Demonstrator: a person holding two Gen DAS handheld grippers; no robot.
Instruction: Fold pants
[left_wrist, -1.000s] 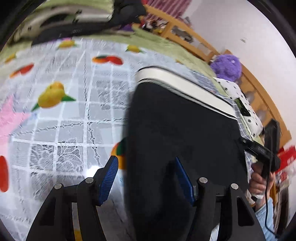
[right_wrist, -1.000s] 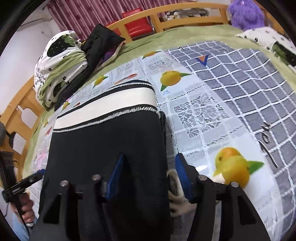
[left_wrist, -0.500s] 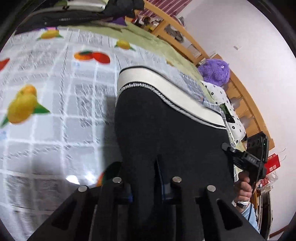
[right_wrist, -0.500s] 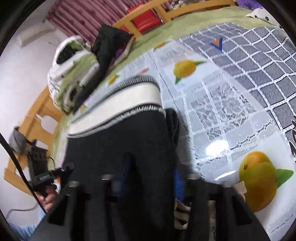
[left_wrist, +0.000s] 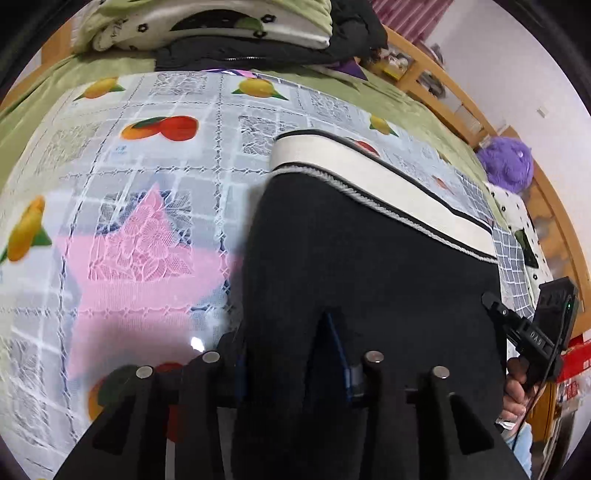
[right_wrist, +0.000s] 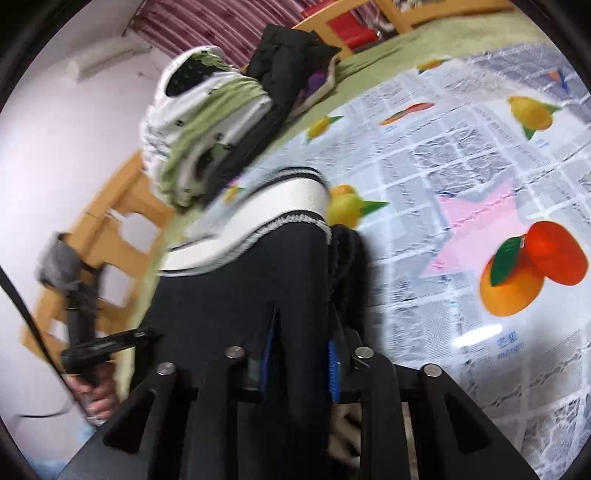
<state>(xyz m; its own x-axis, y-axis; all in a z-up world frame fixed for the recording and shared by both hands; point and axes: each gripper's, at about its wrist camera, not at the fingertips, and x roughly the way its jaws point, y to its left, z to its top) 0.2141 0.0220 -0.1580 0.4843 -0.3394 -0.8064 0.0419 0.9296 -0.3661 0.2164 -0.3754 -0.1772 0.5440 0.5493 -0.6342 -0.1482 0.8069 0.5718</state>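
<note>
Black pants (left_wrist: 369, 266) with a white striped waistband (left_wrist: 373, 173) lie on the fruit-print tablecloth (left_wrist: 147, 221). My left gripper (left_wrist: 291, 354) is shut on the near left edge of the black fabric. My right gripper (right_wrist: 299, 354) is shut on the near right edge of the pants (right_wrist: 243, 291), with the waistband (right_wrist: 258, 221) beyond it. Both grippers hold the fabric raised off the cloth. The right gripper also shows at the right edge of the left wrist view (left_wrist: 532, 332), held by a hand.
A pile of green, white and black clothes (left_wrist: 229, 33) sits at the far end of the bed, also in the right wrist view (right_wrist: 218, 122). A wooden bed rail (left_wrist: 443, 92) runs behind. A purple plush toy (left_wrist: 506, 162) sits at the right.
Both grippers closed on the near end of the pants, from open a second ago. Both have since lifted it and shifted it across the tablecloth.
</note>
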